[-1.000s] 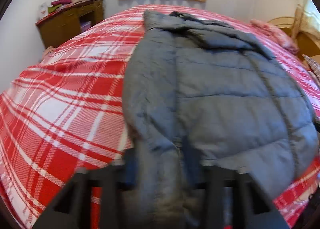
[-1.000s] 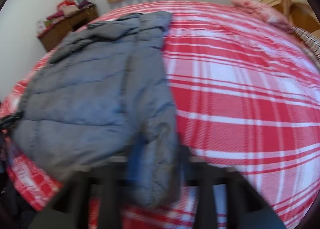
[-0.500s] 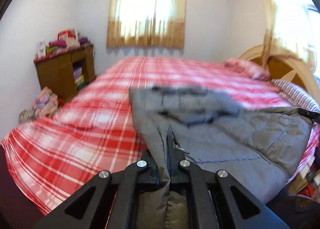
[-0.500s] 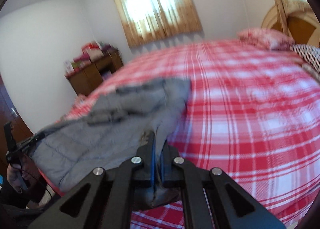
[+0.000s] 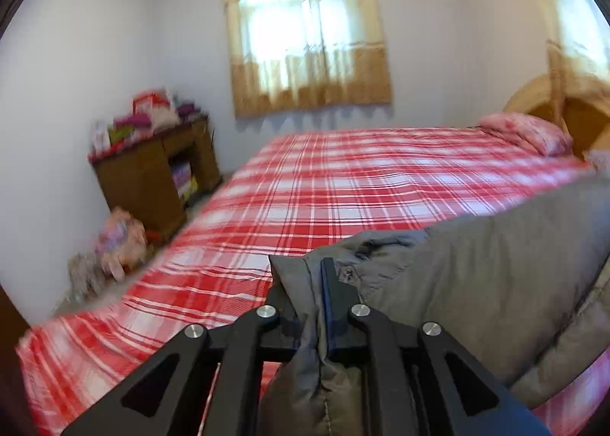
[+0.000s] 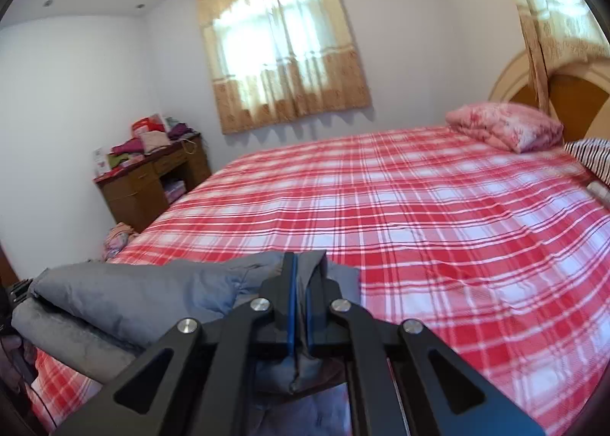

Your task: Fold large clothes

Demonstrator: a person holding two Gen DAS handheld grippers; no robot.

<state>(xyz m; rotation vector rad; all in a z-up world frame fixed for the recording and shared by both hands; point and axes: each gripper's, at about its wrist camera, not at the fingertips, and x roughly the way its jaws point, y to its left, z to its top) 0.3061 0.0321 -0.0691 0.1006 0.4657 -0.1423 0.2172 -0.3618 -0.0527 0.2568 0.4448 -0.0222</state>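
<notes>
red-and-white plaid bedding covers the bed (image 6: 438, 215) under a curtained window (image 6: 282, 51), and the whole spread lies bare ahead of both cameras.

left claw (image 5: 318, 306): its jaws are easing apart a little, yet a thick bunch of the grey puffer jacket (image 5: 476, 283) sits between them and the pads look pressed into it. right claw (image 6: 301, 306): pressed together on another bunch of the same jacket (image 6: 133, 295), blue pad lining showing along the pinch. between the two grips the jacket hangs off the bed as a padded, doubled-over roll, stretched across the near edge (how many layers it makes is not clear).

judging by this, the step in hand is carrying the lifted edge forward for a fold. the next move likely calls for both claws to travel together, level and in step, then lower the roll flat onto the plaid, since uneven pull would skew the crease.

the jacket is matte, quilted and puffy; it will probably spring back. beyond stand a wooden desk (image 6: 152, 177) piled with clothes, a pink pillow (image 6: 503, 131), and a curved wooden headboard (image 6: 572, 100).
</notes>
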